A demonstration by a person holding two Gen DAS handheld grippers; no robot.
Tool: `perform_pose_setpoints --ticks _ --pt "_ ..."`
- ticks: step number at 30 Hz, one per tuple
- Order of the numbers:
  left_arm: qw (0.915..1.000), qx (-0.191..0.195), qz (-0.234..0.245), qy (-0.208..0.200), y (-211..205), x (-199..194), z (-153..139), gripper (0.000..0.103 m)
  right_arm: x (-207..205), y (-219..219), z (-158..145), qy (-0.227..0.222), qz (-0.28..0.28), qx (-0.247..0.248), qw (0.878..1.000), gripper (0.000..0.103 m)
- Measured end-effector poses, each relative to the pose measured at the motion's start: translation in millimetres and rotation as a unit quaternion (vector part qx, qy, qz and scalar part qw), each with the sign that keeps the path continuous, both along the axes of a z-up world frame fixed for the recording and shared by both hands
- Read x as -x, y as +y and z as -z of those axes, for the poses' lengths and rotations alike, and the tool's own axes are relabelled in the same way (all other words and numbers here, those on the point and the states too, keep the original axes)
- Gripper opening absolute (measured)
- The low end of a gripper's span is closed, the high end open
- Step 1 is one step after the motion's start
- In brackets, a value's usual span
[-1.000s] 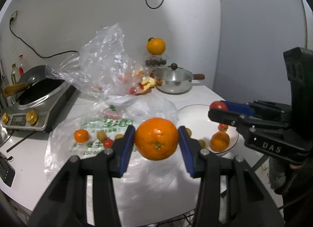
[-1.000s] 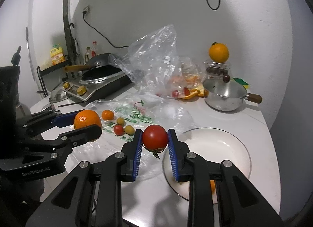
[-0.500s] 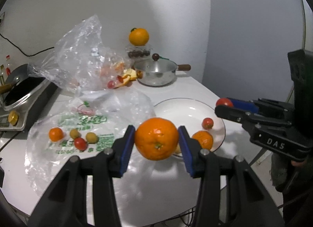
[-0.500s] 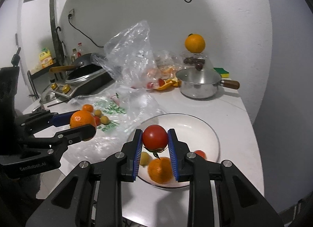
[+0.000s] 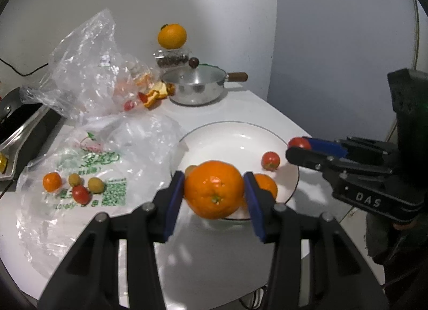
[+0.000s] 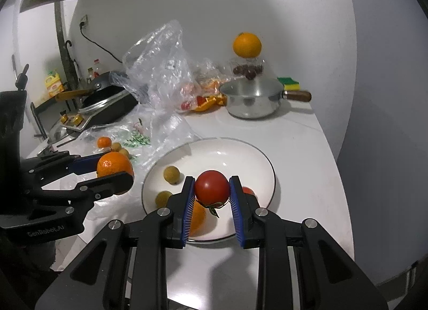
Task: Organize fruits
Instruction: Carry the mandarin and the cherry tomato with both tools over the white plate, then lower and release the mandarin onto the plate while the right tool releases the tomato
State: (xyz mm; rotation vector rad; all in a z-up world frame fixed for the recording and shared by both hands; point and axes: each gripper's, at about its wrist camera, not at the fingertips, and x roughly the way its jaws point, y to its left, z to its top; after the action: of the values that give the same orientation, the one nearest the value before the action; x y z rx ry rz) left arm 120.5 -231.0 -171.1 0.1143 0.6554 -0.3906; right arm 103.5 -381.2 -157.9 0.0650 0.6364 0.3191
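Two claws loaded, left claw [image 5: 214, 192] clamping the orange [image 5: 214, 192], right claw [image 6: 211, 189] the tomato [image 6: 211, 188], both prob. over the plate [image 6: 270, 168] w/ fruit: lower onto bare spots, release gently.

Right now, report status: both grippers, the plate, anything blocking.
Left gripper shut on orange. Right gripper shut on tomato. Plate below, part filled. Nothing blocking the drop.

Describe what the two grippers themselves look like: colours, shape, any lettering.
Both are matte black, angular linkages with silver pivot bolts and blue ribbed pads on the fingers. The left gripper body reads "GenRobot.AI" in the right wrist view; the right gripper body reads "DAS" in the left wrist view. No cables visible.
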Motion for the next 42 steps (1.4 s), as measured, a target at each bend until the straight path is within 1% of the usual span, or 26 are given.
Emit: perform_pose_setpoints --ticks 12,22,30,37,42 --pt "0.9989 -0.023 0.005 0.041 -22 -17 28 0.046 -12 -7 21 0.030 -0.011 -0.005 0.999 0.028" --pt "0.9991 -0.019 0.011 0.035 -31 -23 28 0.046 -23 -9 30 0.043 -0.011 -0.008 0.999 0.028" --pt "0.9993 -0.022 0.019 0.023 -36 -43 23 0.046 -27 -12 31 0.044 -0.006 -0.012 0.999 0.028" --pt "0.9992 -0.019 0.020 0.027 -40 -61 27 0.046 -32 -14 34 0.048 -0.003 -0.010 0.999 0.028" --pt "0.9992 -0.020 0.017 0.032 -38 -65 30 0.047 -36 -16 34 0.050 0.000 -0.013 0.999 0.028"
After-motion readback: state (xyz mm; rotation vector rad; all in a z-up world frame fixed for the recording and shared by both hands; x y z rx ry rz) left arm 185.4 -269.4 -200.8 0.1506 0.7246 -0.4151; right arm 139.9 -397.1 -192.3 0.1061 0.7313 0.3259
